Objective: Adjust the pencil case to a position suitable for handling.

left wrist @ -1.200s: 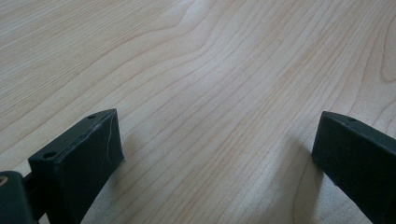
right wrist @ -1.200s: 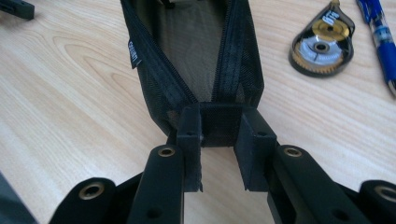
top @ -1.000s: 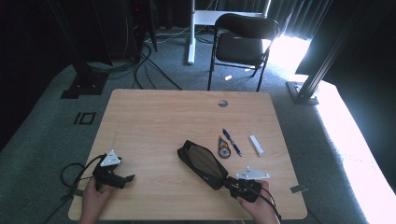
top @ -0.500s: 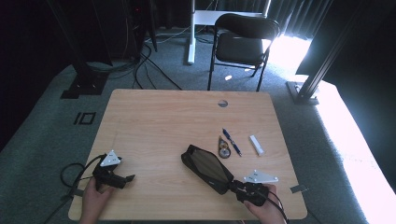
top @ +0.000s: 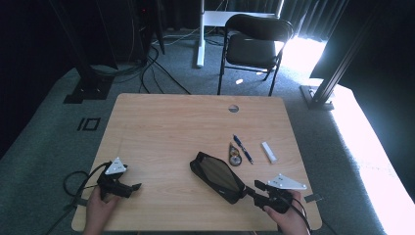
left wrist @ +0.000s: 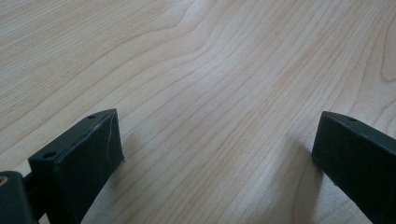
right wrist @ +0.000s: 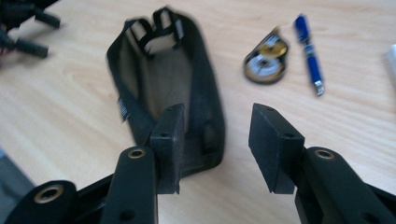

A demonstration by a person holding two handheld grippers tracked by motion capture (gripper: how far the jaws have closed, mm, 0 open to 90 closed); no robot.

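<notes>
On the wooden surface (top: 161,127): one black pouch (top: 217,175), one blue pen (top: 242,149), one round metal object (top: 235,155), one small white stick (top: 268,152). Beyond stands one black chair (top: 253,41).

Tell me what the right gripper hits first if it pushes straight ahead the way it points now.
Probably the black pouch: the right gripper is open, and its left jaw already overlaps the pouch's near end. The gap itself faces bare table beside the pouch, though depth is hard to judge.
</notes>
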